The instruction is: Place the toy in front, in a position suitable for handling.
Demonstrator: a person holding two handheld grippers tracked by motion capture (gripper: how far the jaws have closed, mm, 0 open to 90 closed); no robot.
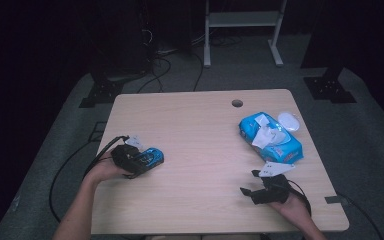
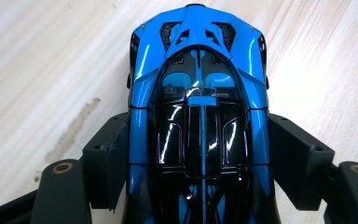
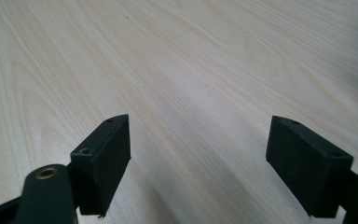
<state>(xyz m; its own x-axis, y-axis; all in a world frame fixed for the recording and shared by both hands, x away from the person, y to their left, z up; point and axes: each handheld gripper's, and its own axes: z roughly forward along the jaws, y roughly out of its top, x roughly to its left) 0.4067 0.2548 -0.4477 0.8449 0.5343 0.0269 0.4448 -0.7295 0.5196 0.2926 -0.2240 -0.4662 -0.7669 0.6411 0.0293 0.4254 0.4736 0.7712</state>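
A glossy blue and black toy car (image 2: 198,70) lies on the pale wooden table (image 1: 200,125) at its left side, nose pointing away from the hand. My left gripper (image 2: 198,149) is shut on it, one black pad against each flank of the car's rear half. In the high view the car (image 1: 155,155) sticks out to the right of that gripper (image 1: 147,160). Near the front right of the table, my right gripper (image 1: 249,182) rests low, jaws wide apart. Between the jaws of that right gripper (image 3: 198,154) there is bare wood and nothing else.
A blue pack of wet wipes (image 1: 270,137) lies at the right with a white tissue pulled up from its opening. A small white oval lid (image 1: 288,120) sits just beyond it. A round cable hole (image 1: 237,103) is near the table's far edge.
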